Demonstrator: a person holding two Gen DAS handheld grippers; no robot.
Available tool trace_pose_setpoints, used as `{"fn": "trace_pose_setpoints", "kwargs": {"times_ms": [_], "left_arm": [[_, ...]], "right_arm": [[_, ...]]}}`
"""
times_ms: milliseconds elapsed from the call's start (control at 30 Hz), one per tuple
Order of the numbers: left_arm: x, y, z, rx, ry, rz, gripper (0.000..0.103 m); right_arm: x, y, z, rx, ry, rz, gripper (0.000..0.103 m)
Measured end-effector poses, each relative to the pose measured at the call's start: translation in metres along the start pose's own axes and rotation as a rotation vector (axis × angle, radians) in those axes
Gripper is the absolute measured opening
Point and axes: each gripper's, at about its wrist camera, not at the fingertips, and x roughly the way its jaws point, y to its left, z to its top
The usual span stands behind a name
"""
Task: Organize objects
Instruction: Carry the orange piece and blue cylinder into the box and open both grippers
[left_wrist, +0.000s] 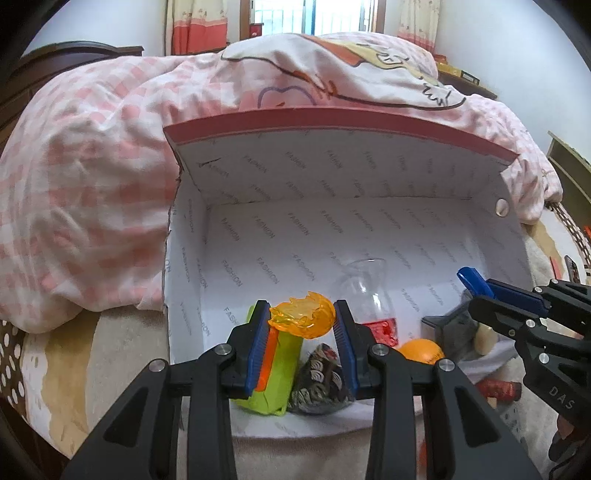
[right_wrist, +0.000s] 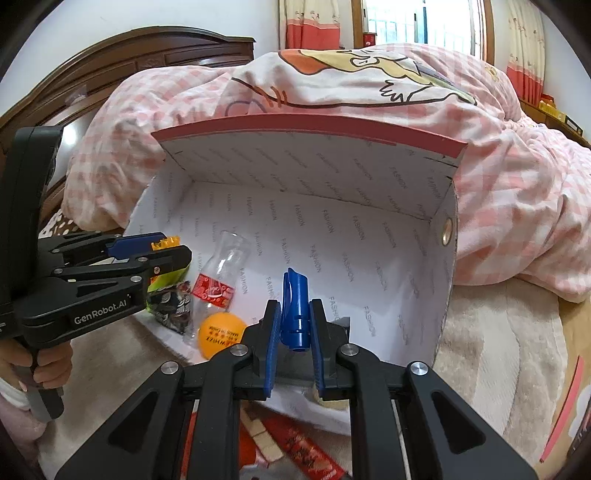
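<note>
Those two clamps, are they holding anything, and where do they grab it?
Yes. The left gripper pinches an orange flame piece by its two sides. The right gripper clamps a blue cap around its lower barrel, clip end upward.

green toy (left_wrist: 275, 373) half behind left claw (left_wrist: 301, 332), grey thing (left_wrist: 456, 332) mostly hidden by right claw (right_wrist: 295, 343), red items (right_wrist: 295, 446) at the bottom edge blurred, box (right_wrist: 388, 258) front covered

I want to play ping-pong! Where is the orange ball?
The orange ball lies in the white box, near its open front edge, touching the glass bottle. In the right wrist view it is left of the right gripper.
</note>
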Motion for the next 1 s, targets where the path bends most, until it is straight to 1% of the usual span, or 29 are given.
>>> {"fn": "trace_pose_setpoints", "kwargs": {"times_ms": [167, 233, 300, 333, 367, 1000], "left_arm": [[0.006, 0.001, 0.001, 0.002, -0.004, 0.02, 0.034], [0.008, 0.0, 0.001, -0.005, -0.006, 0.025, 0.036], [0.011, 0.001, 0.001, -0.013, 0.003, 0.028, 0.049], [0.012, 0.001, 0.001, -0.018, 0.006, 0.031, 0.05], [0.013, 0.002, 0.001, -0.02, 0.008, 0.032, 0.05], [0.011, -0.003, -0.001, -0.006, 0.004, 0.038, 0.051]], "right_arm": [[0.01, -0.001, 0.001, 0.005, 0.009, 0.004, 0.017], [0.013, -0.003, 0.001, 0.013, 0.005, 0.004, 0.017], [0.014, -0.005, 0.002, 0.026, -0.002, 0.013, 0.02], [0.015, -0.006, 0.002, 0.029, -0.001, 0.013, 0.027], [0.016, -0.006, 0.002, 0.03, 0.0, 0.009, 0.031], [0.012, -0.001, 0.0, 0.015, -0.004, 0.009, 0.032]]}}
